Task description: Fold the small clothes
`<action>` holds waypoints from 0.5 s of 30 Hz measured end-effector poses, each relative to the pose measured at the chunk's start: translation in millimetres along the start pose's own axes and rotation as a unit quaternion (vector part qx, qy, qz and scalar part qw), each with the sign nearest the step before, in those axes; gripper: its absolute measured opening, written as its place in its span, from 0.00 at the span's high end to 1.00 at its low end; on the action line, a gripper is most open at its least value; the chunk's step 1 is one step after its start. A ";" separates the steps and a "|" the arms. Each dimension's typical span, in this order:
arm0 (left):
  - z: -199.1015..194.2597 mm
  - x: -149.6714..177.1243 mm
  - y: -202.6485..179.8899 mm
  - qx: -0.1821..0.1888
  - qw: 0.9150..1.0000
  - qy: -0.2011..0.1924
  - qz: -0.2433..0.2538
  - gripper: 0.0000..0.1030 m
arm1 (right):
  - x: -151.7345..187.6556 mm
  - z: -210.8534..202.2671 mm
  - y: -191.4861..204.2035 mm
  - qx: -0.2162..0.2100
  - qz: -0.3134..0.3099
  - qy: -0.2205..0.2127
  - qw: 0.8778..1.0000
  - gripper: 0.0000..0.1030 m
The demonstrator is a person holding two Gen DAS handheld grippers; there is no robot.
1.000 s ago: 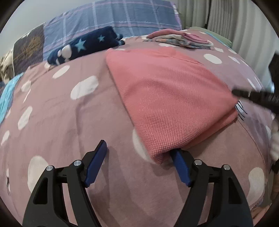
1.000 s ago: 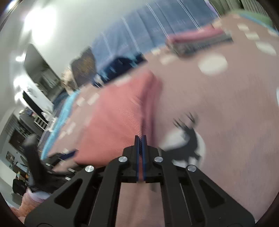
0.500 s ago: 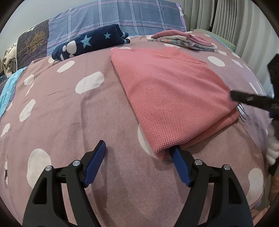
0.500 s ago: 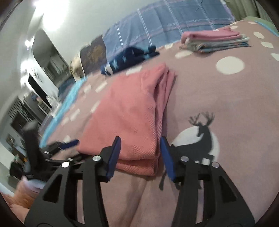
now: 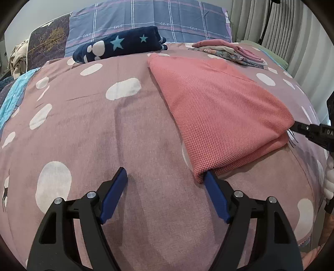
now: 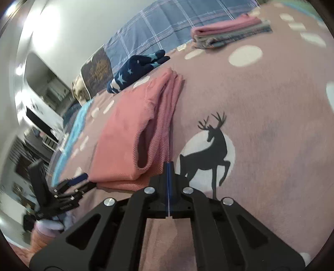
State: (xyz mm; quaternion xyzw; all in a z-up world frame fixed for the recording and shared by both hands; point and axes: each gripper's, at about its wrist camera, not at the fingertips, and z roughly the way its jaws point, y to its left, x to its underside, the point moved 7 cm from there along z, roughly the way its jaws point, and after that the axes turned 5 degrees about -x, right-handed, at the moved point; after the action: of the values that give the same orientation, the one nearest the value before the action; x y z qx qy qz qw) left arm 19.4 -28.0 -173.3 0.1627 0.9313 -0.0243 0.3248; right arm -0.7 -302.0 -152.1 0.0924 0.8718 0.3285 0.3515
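Observation:
A folded pink knit garment (image 5: 219, 108) lies on the mauve dotted bed cover (image 5: 83, 129). My left gripper (image 5: 165, 175) is open at its near corner, with the right finger's tip tucked under that corner and the left finger on bare cover. From the right wrist view the garment (image 6: 121, 141) shows stacked layers with one open fold. My right gripper (image 6: 168, 164) is closing, and its pads pinch the thin edge at the garment's corner. In the left wrist view that gripper (image 5: 295, 126) touches the garment's right corner. The left gripper (image 6: 83, 181) shows at the other corner.
A navy star-print blanket (image 5: 121, 45) and plaid pillows (image 5: 150, 18) lie at the head of the bed. A stack of folded clothes (image 5: 233, 52) sits at the back right. Curtains (image 5: 292, 31) hang beyond the bed's right side. A deer print (image 6: 210, 150) marks the cover.
Half a second ago the right gripper's jaws stood apart around the garment's corner; now they are shut on its edge. The left gripper has stayed open at the near corner.

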 end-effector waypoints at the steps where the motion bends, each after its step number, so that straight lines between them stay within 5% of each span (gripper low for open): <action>1: 0.2 -0.3 -0.1 0.001 1.000 0.001 0.000 0.26 | -4.1 -3.5 4.6 -0.009 -0.004 -0.009 1.000 0.92; 4: 0.8 -0.7 -0.2 0.003 1.000 0.001 -0.002 0.26 | -12.4 -6.3 25.8 -0.019 -0.046 -0.017 0.999 0.58; 7: 1.8 -0.4 -0.5 0.002 1.000 -0.001 -0.003 0.26 | -10.3 15.9 39.6 -0.012 -0.077 0.011 0.997 0.57; 8: 2.2 -0.4 -0.7 0.001 1.000 -0.002 -0.002 0.26 | -8.0 29.8 40.7 -0.012 -0.080 0.029 0.996 0.63; 10: 2.4 -0.6 -0.8 0.001 1.000 -0.001 -0.002 0.26 | -6.1 46.8 35.7 0.011 -0.079 0.050 0.996 0.95; 15: 1.7 0.8 1.3 0.004 1.000 0.000 -0.004 0.26 | -17.1 5.3 49.3 -0.040 -0.055 -0.002 0.998 0.96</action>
State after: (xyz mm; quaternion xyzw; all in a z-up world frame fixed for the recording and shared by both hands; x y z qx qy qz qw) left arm 20.2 -26.8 -175.0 0.1604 0.9318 -0.0296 0.3244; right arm 12.0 -268.2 -114.0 0.0303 0.8608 0.3433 0.3745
